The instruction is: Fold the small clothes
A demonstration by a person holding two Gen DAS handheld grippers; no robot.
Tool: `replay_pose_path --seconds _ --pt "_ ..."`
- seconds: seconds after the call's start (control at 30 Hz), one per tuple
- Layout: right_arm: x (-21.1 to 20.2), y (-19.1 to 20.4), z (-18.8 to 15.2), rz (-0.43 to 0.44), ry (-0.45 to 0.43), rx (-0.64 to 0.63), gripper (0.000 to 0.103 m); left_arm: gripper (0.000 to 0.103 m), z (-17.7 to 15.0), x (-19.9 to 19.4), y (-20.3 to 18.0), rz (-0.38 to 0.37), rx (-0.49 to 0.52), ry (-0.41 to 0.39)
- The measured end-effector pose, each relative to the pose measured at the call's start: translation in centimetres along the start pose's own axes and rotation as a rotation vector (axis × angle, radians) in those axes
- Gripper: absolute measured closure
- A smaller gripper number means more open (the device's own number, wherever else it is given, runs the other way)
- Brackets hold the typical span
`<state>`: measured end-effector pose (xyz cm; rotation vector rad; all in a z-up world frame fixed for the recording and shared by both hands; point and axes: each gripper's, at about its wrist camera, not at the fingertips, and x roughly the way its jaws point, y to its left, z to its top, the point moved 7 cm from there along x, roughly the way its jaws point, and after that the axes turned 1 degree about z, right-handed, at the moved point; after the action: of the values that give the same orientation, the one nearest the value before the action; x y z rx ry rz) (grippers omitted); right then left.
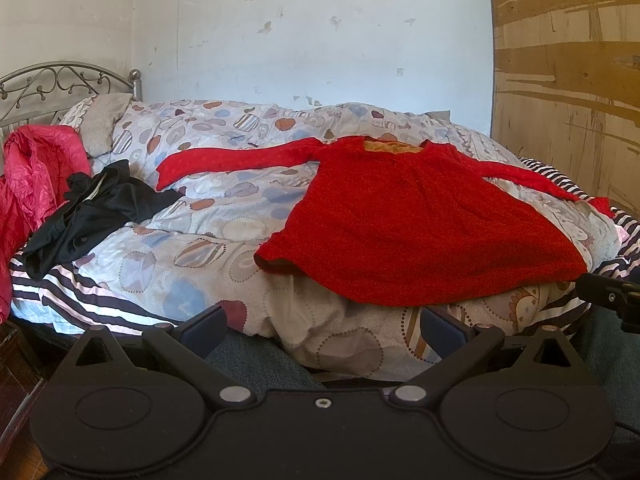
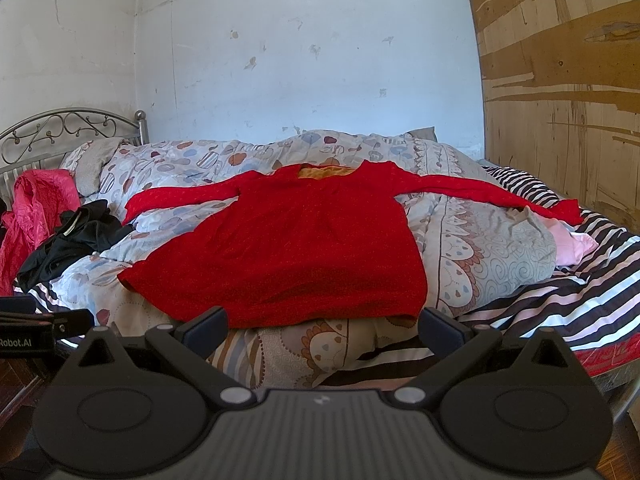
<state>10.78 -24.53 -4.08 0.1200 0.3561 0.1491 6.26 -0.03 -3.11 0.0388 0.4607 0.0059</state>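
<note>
Left wrist view. My left gripper [image 1: 322,330] sits low in the foreground, its two dark fingers [image 1: 204,330] spread wide with nothing between them, short of the bed's near edge. Beyond them lies a patterned quilt [image 1: 192,240] over a striped sheet [image 1: 64,292]. The red long-sleeved top [image 1: 404,224] is spread flat on the quilt, right of centre, neckline toward the wall and hem toward me; both sleeves are stretched outward, one reaching left across the quilt, the other running right toward the striped sheet. A crumpled black garment [image 1: 92,212] lies to the left of the top, apart from it, and a pink-red shiny cloth [image 1: 36,176] is heaped at the far left beside the metal headboard [image 1: 60,84]. The tip of my right gripper [image 1: 612,296] shows at the right edge; from here I cannot tell how its jaws stand.

Right wrist view. My right gripper [image 2: 322,326] is likewise spread apart and holds nothing; its fingers [image 2: 444,328] frame the hem of the red top [image 2: 288,248], which lies just beyond them, centred in this view. The black garment [image 2: 76,240] and the pink-red cloth [image 2: 36,208] appear at left. A pale pink cloth [image 2: 576,248] peeks from under the quilt [image 2: 488,248] at right.
</note>
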Motion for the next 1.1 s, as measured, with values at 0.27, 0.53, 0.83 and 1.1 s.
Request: replay_pose_path --seconds 0.27,0.53,0.83,1.1 --pt "0.0 0.0 0.0 0.000 0.001 0.000 0.000 0.001 0.0 0.0 0.0 0.000 0.000 0.001" --pt "-0.2 0.3 0.5 0.002 0.006 0.000 0.000 0.001 -0.7 0.3 -0.5 -0.003 0.001 0.007" --pt "2.0 -0.6 3.7 0.061 0.002 -0.031 0.000 0.001 1.5 3.5 -0.2 -0.013 0.014 0.103" --pt "5.2 -3.6 7.2 0.024 0.015 0.000 0.000 0.001 6.0 7.8 -1.9 -0.028 0.005 0.121"
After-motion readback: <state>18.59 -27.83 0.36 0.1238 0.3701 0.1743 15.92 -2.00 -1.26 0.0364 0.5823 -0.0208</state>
